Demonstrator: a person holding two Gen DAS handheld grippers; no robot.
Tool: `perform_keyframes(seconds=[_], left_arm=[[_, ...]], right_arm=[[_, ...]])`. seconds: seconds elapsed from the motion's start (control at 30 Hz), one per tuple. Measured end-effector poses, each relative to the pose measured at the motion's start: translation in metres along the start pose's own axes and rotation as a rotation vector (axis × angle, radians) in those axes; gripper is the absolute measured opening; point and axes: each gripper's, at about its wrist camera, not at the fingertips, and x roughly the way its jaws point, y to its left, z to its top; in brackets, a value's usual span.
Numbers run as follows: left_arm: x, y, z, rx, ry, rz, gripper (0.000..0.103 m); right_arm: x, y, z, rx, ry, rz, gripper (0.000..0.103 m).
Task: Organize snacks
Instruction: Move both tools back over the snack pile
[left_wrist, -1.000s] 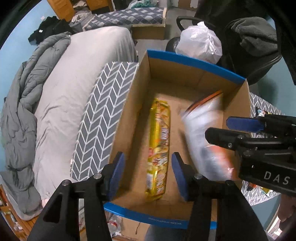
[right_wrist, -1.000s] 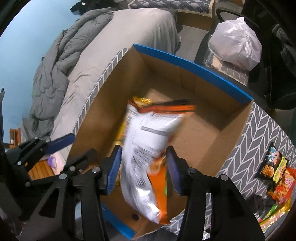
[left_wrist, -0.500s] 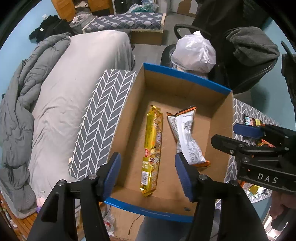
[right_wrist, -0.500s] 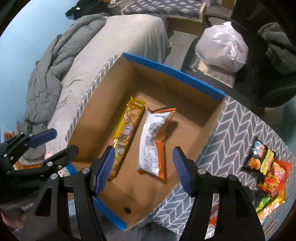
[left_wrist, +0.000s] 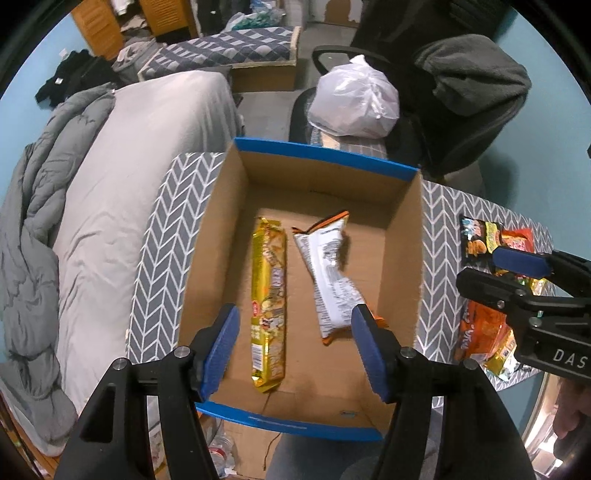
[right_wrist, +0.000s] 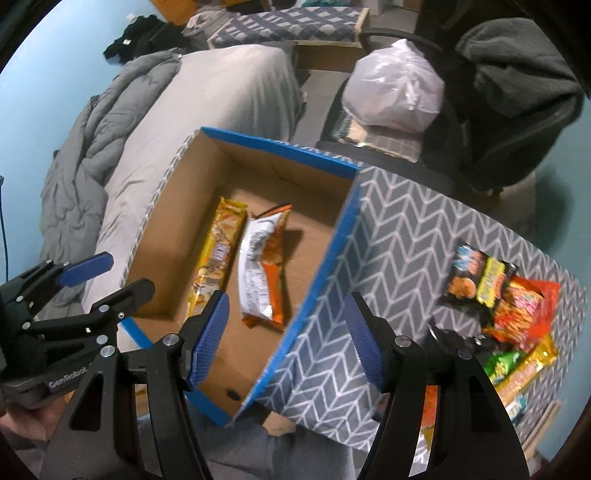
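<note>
A blue-rimmed cardboard box (left_wrist: 325, 157) (right_wrist: 325, 254) stands on the chevron-patterned table. In it lie a long gold snack pack (left_wrist: 269, 295) (right_wrist: 216, 254) and, to its right, a white-and-orange snack bag (left_wrist: 328, 277) (right_wrist: 260, 269). My left gripper (left_wrist: 295, 343) is open and empty above the box's near end. My right gripper (right_wrist: 288, 339) is open and empty above the box's right wall; it also shows in the left wrist view (left_wrist: 517, 273). A pile of loose snack packs (right_wrist: 506, 302) (left_wrist: 487, 295) lies on the table to the right of the box.
A bed with a grey sheet and duvet (left_wrist: 110, 184) runs along the left of the table (right_wrist: 402, 251). A chair with a white plastic bag (left_wrist: 354, 99) and a grey garment (left_wrist: 476, 85) stands behind the box.
My right gripper let go of the white-and-orange bag, which now lies in the box. Both grippers rose away from the box, and the right one swung right toward the loose snacks.
</note>
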Motion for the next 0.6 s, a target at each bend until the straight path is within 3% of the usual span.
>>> perform_keyframes(seconds=[0.6], left_arm=[[-0.002,-0.101,0.004,0.186,0.003,-0.059,0.072]], right_arm=[[-0.044,-0.098,-0.064,0.21,-0.028,-0.08,0.066]])
